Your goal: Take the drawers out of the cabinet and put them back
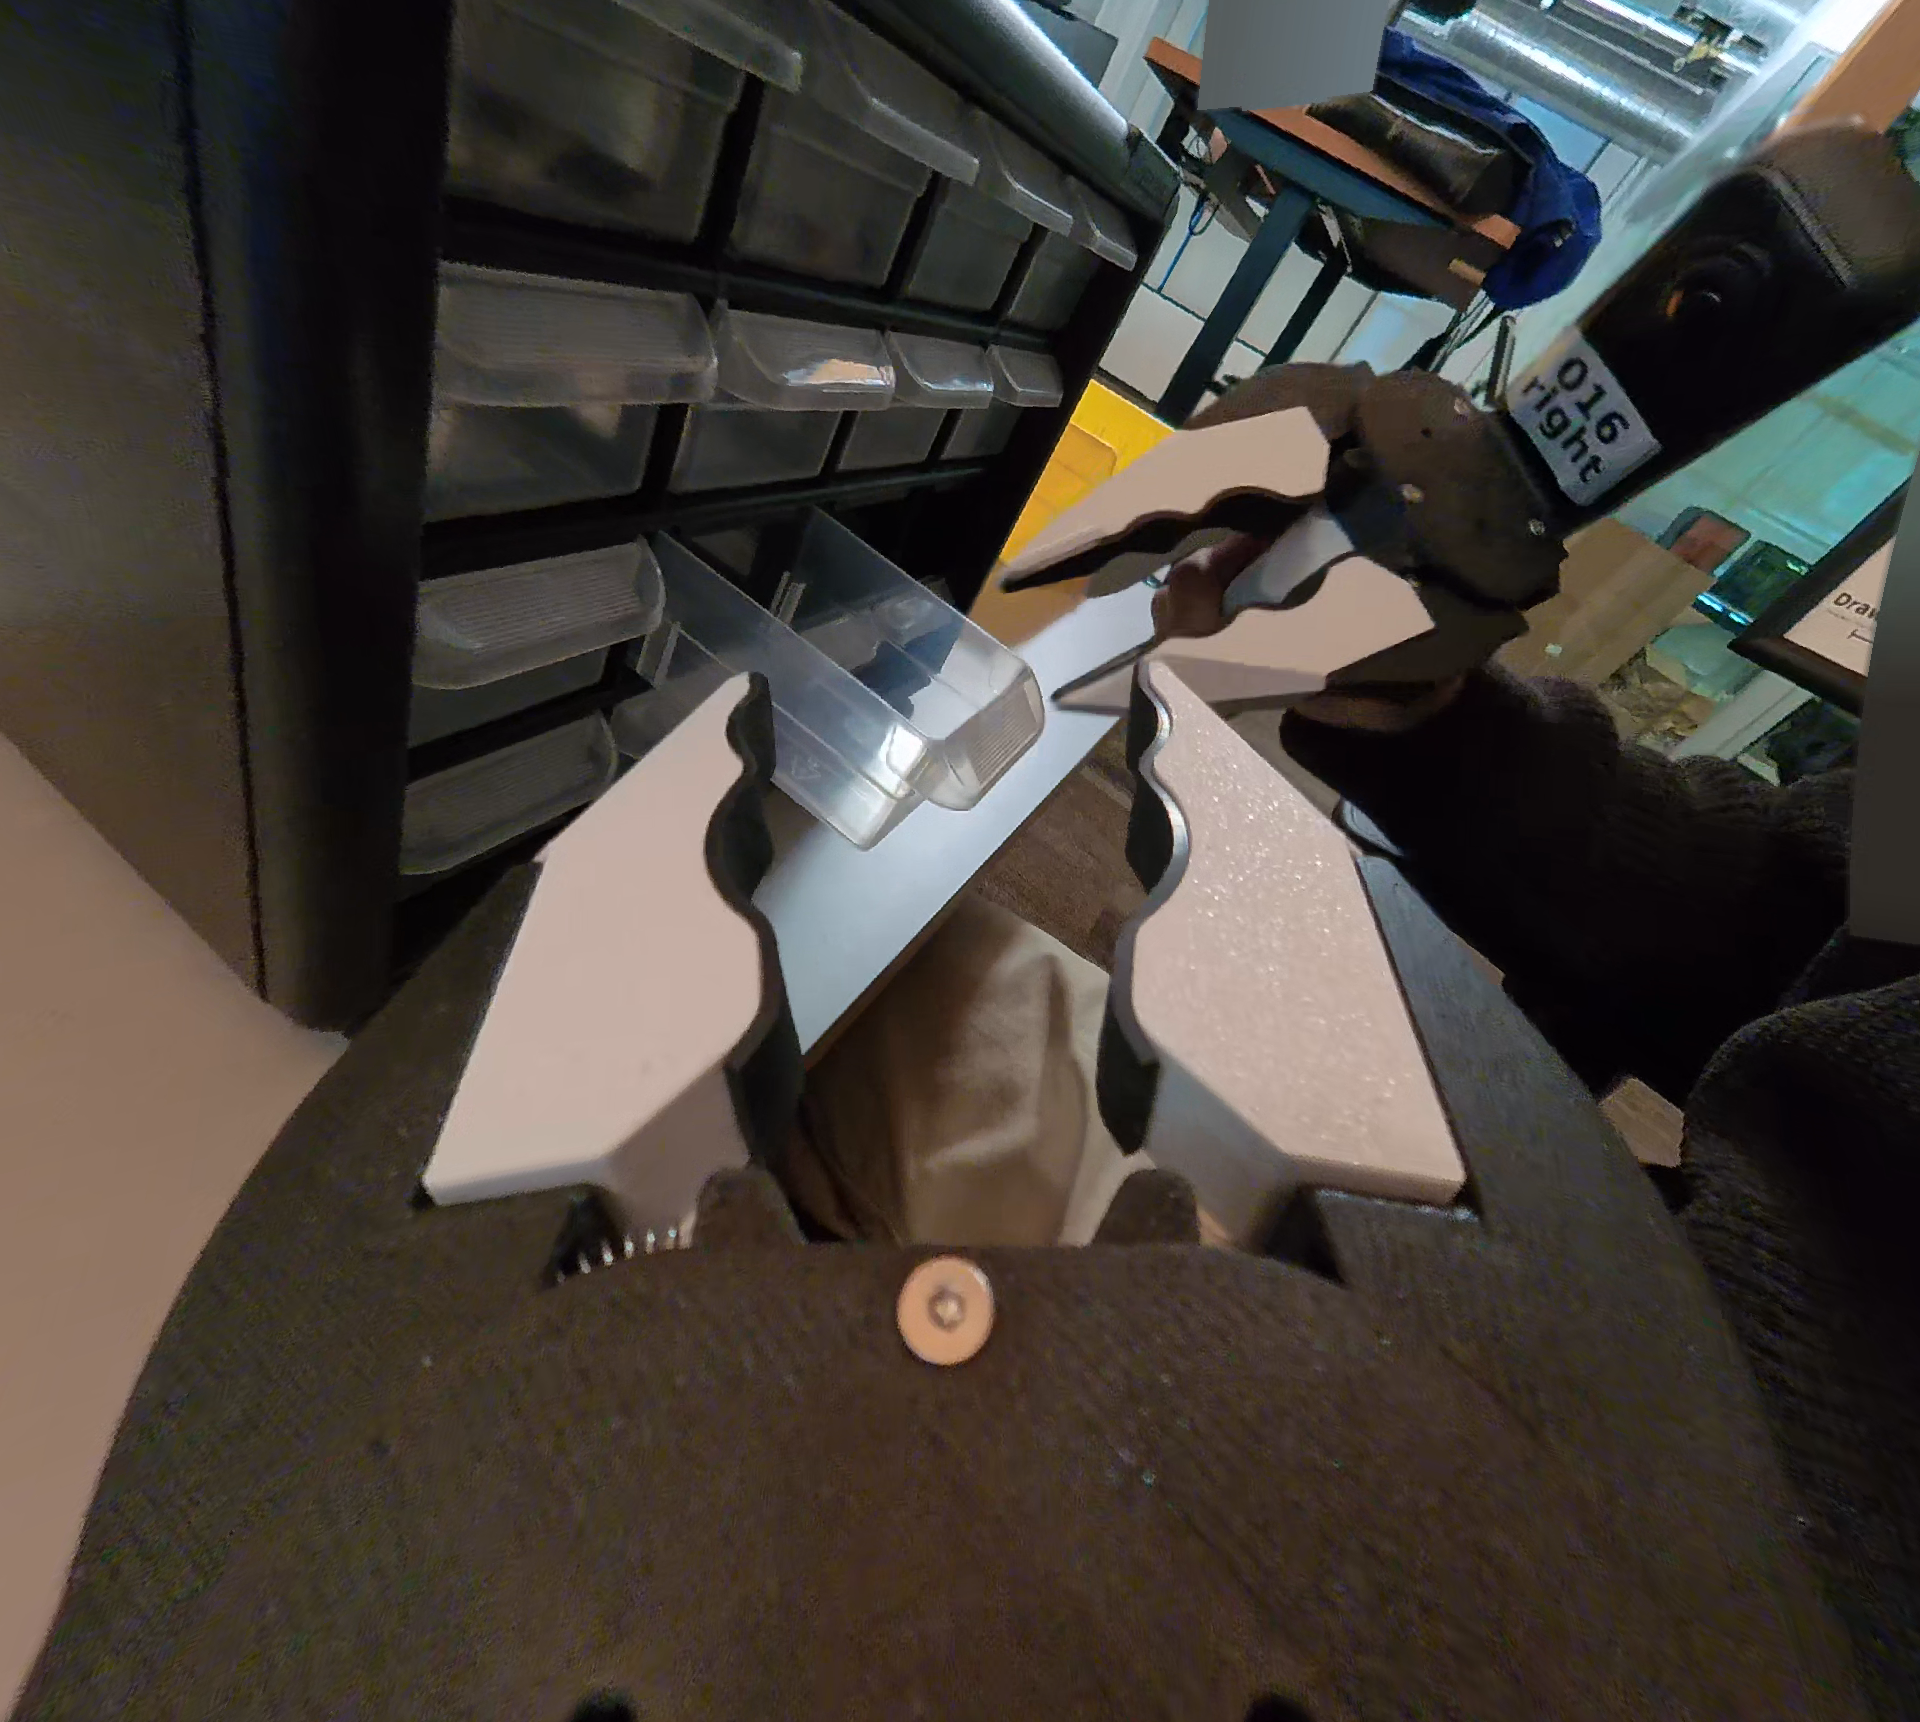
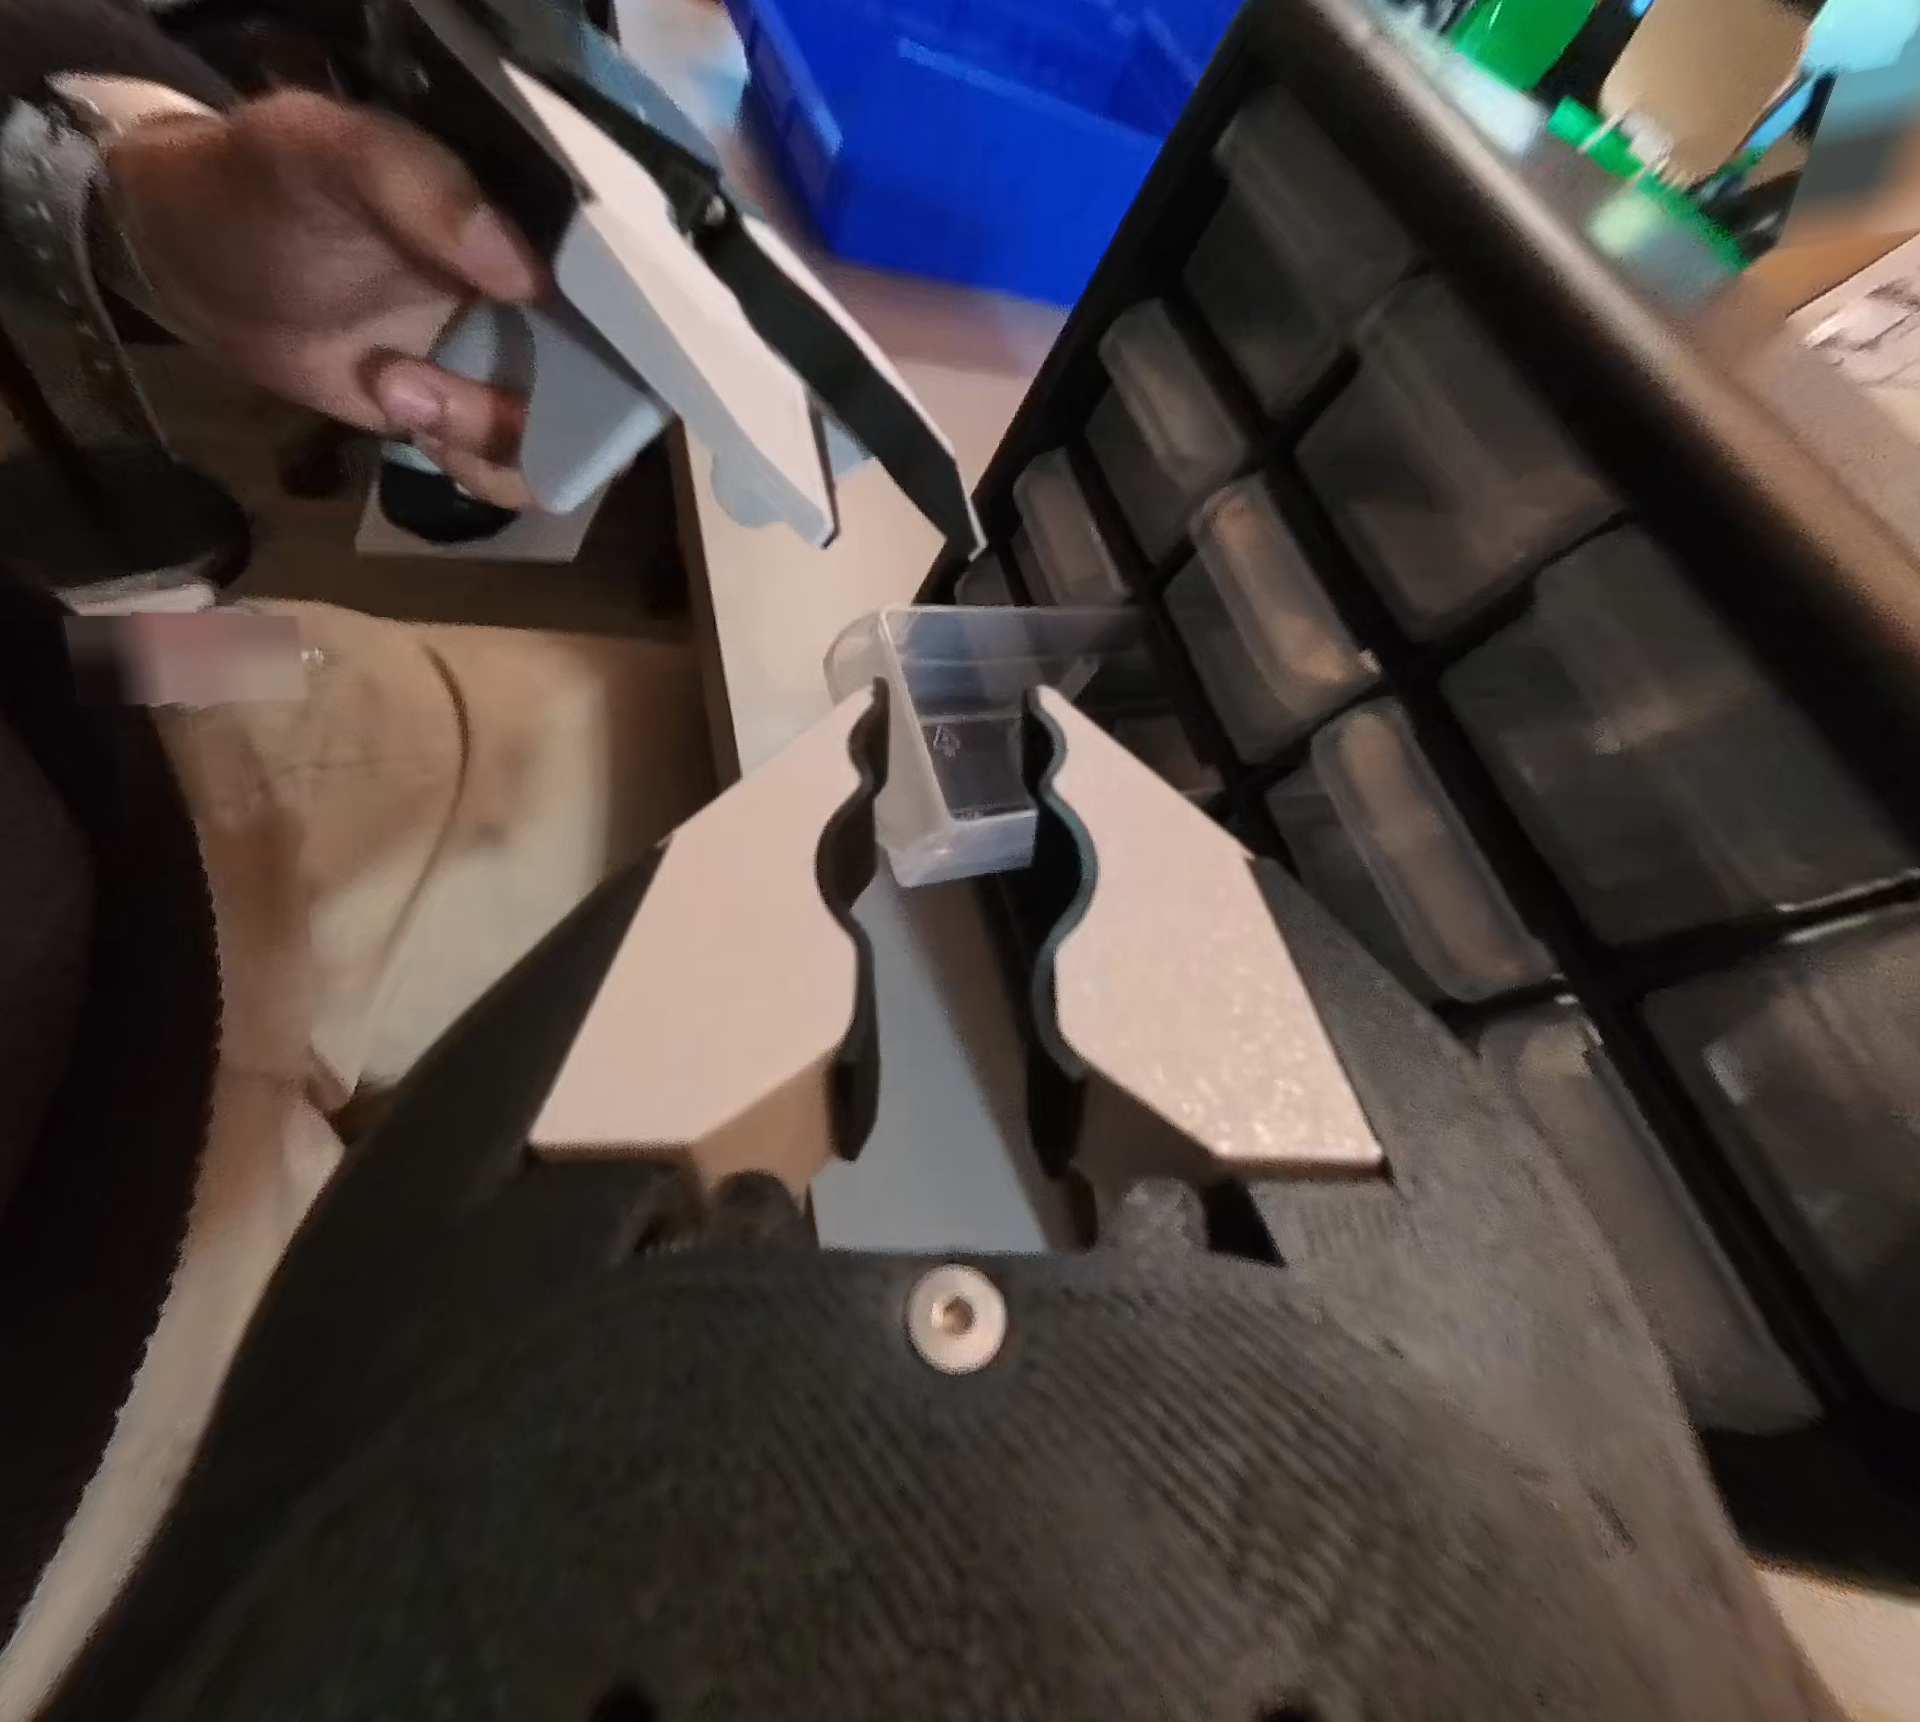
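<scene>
- Grey tabletop (image 1: 914, 893) is running right under that black cabinet (image 1: 343, 425), not much ledge.
- Clear drawer (image 1: 894, 716) is hanging half out, tilting down; it could be slipping free and dropping.
- Left gripper (image 1: 940, 706) and right gripper (image 2: 956, 716) are both gaping, clamping nothing, so you're supporting nothing.

Your right wrist view is smeared with motion blur, so the cabinet (image 2: 1455, 633) fronts read only as dark blocks, and the blue bins (image 2: 966, 93) behind run off the top edge; whether your right tongs (image 2: 956, 706) touch the clear drawer (image 2: 966, 779) between them cannot be told. In your left wrist view the cabinet's left side is cut off; the drawers' contents are too murky to make out.
</scene>
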